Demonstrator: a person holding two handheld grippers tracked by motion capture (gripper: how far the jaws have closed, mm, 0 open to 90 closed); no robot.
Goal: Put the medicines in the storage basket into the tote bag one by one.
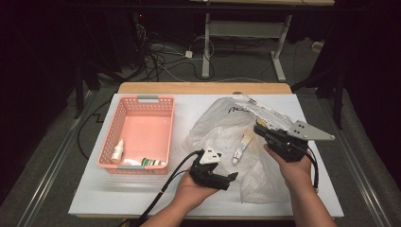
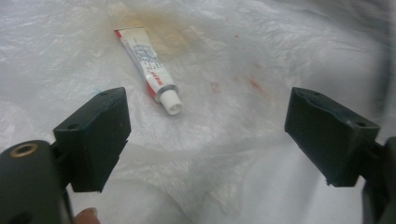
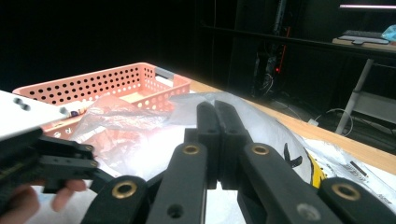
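**K:** Status on the left gripper [image 1: 230, 178]?

**R:** Released. In the left gripper view its two black jaws stand wide apart with nothing between the pads. Bare plastic bag [image 2: 243, 154] under them. Small white tube [image 2: 148, 70] lies just beyond the jaws, on the bag, white cap pointing toward the camera, untouched.

**K:** Right gripper [image 1: 259, 128]?

**R:** Clenched. In the right gripper view the jaws sit pressed flat together. Their tips are in against the bag's crumpled plastic; can't tell whether film is pinched between them.

**K:** Where's the tube on the table?

**R:** High view: tube [image 1: 241, 146] lies mid-bag, between the two grippers, nearer the right one. Red end points away from the person, cap end toward the person. Bag [image 1: 215, 123] is spread over the right half of the white table [image 1: 142, 194], translucent, some black print at its far edge.

**K:** Anything else out there?

**R:** Pink perforated basket [image 1: 142, 101] on the left half of the table, well apart from the bag's tube. Inside it at the near end: small white bottle [image 1: 118, 150] by the left wall, plus a white tube with a green band [image 1: 150, 162] lying along the near wall.
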